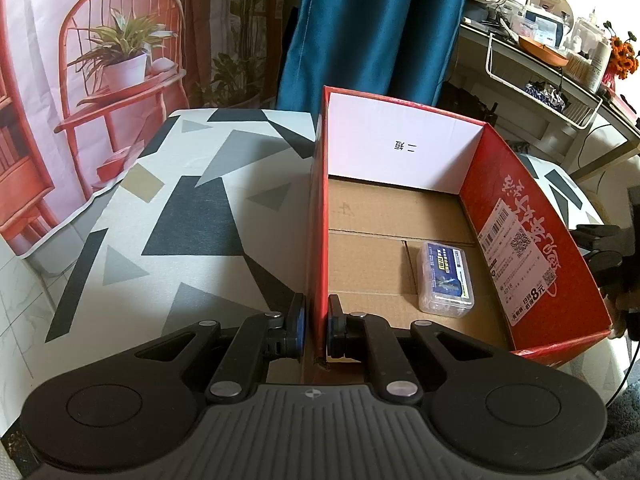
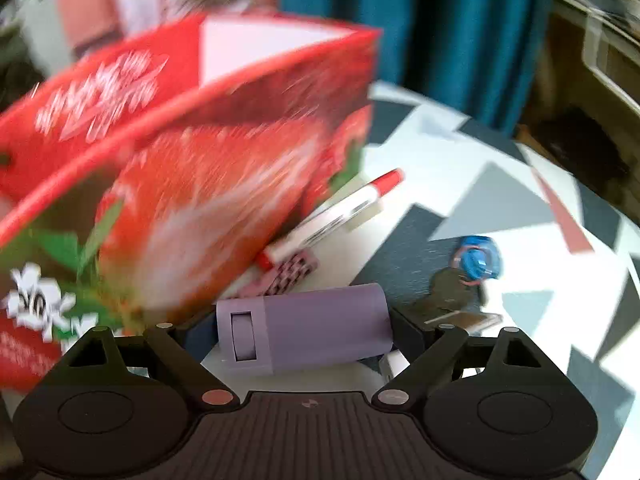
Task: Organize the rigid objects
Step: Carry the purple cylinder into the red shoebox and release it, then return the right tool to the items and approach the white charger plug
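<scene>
Left wrist view: the left hand-held gripper (image 1: 316, 326) is clenched on the near left wall of the red box (image 1: 318, 216), one finger on each side, with a clear plastic case (image 1: 446, 280) lying on the box floor ahead and to its right. Right wrist view: the right hand-held gripper (image 2: 304, 330) grasps a purple cylinder (image 2: 304, 330) crosswise above the tabletop (image 2: 500, 184), with the box ahead-left, a red-capped marker (image 2: 332, 216) ahead, and keys with a blue fob (image 2: 478, 260) ahead-right.

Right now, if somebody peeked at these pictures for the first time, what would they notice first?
Probably the big red cardboard box on the patterned table, its left wall pinched by the left gripper. Inside it, near the right wall, lies a small clear plastic case with a blue label. Beside the box, the right gripper grips a lilac plastic cylinder, with a red-and-white marker pen lying just beyond.
</scene>
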Action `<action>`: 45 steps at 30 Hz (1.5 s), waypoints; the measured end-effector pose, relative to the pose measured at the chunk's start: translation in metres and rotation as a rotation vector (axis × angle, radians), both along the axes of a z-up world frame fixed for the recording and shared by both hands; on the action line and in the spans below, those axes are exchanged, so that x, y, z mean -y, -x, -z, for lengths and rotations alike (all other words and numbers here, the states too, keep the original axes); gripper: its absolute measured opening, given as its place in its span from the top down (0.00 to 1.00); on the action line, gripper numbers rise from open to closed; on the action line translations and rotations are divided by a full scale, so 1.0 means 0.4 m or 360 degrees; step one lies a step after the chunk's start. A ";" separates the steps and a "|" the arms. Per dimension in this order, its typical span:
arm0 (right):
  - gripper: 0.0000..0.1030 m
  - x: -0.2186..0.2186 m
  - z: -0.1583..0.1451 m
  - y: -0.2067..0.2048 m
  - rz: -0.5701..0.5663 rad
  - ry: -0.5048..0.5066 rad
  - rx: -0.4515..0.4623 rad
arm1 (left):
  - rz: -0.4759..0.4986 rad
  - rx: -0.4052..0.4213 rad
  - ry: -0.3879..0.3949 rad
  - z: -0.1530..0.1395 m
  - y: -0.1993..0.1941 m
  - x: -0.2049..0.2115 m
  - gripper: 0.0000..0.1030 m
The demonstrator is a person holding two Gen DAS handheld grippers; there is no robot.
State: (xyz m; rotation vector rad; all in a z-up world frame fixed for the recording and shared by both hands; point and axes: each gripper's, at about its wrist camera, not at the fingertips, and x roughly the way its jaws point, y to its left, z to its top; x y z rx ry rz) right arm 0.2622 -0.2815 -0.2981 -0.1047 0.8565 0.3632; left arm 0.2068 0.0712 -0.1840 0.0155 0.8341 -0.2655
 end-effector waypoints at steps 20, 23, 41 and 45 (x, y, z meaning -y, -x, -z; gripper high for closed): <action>0.16 -0.093 -0.274 -0.037 0.0025 -0.0296 0.0479 | 0.0005 0.0010 0.0022 0.003 0.001 0.000 0.89; 0.16 -0.130 -0.269 -0.055 0.0014 -0.0319 0.0448 | 0.0004 0.0011 0.0023 0.003 0.001 -0.001 0.89; 0.19 -0.125 -0.260 -0.045 0.0119 -0.0211 0.0542 | -0.0006 0.0009 0.0031 0.001 0.004 -0.004 0.89; 0.27 -0.068 -0.267 -0.022 0.0207 -0.0254 0.0550 | -0.0006 0.0013 0.0031 0.002 0.005 -0.004 0.89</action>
